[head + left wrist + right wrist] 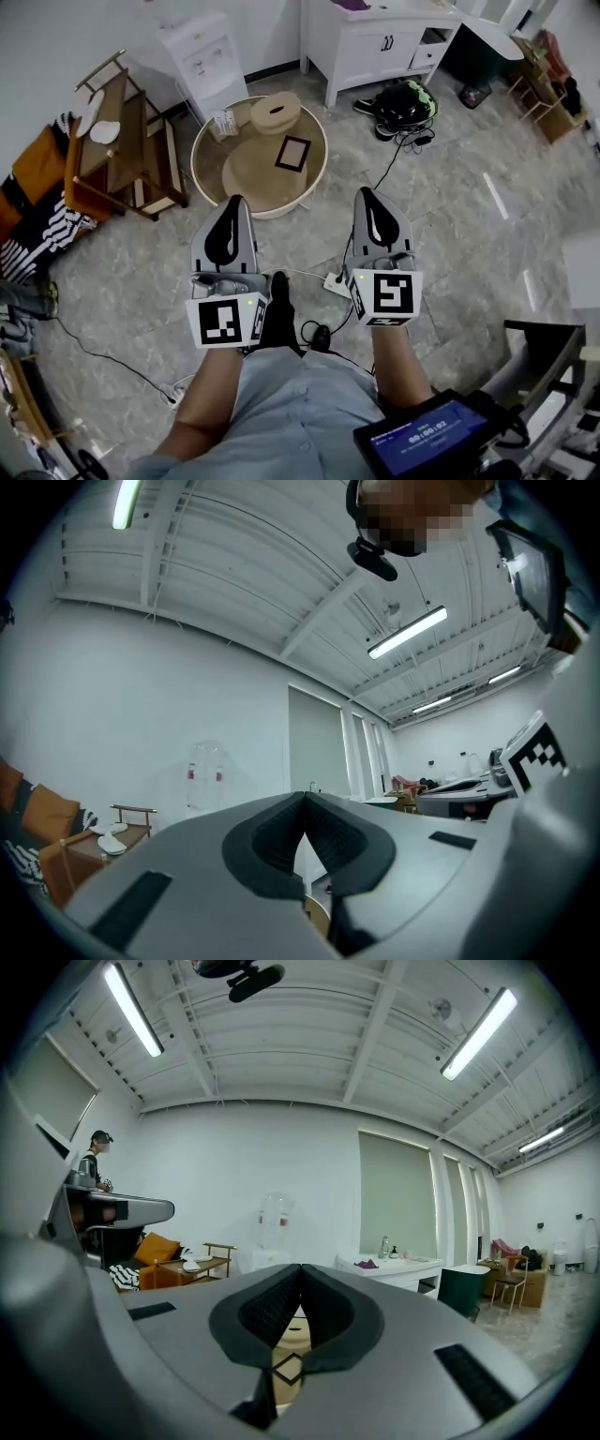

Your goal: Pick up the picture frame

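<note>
Picture frame (292, 153) on round worktop (208, 178), 1 o'clock from left tool (234, 200), 11 o'clock from right tool (367, 193); both closed, empty.

The picture frame (292, 153) is lying flat on the right side of the round wooden table (309, 193), far ahead across the floor. It is showing a thin dark border around a tan centre, sitting slightly askew.
</note>
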`<state>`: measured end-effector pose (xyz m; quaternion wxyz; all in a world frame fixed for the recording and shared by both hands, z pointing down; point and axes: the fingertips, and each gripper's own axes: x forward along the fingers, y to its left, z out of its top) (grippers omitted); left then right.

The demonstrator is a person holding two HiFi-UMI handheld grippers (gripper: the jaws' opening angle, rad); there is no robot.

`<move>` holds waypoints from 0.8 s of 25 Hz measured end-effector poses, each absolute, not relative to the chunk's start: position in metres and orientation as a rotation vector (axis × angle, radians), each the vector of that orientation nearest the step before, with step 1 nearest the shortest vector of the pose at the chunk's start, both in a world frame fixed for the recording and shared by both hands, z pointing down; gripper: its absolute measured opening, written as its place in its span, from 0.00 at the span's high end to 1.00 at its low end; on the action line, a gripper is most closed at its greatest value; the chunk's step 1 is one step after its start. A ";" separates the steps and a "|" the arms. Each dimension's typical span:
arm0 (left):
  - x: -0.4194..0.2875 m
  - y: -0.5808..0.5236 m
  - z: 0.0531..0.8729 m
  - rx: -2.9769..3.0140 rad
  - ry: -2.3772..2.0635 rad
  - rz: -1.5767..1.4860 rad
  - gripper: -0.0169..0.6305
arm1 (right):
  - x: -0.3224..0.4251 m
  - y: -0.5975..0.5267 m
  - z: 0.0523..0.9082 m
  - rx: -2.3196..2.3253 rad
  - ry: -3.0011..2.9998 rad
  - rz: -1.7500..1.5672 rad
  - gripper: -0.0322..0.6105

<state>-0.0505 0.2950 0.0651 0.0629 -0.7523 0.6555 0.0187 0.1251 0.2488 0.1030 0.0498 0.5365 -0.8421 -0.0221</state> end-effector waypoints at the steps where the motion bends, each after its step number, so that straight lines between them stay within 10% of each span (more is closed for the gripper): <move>1: -0.060 0.281 0.067 -2.275 1.983 0.058 0.96 | 0.117 0.235 0.106 1.636 -2.563 -0.060 0.93; 20: -0.175 0.117 0.045 -2.310 1.880 0.128 0.96 | 0.017 0.078 0.069 1.769 -2.474 -0.199 0.93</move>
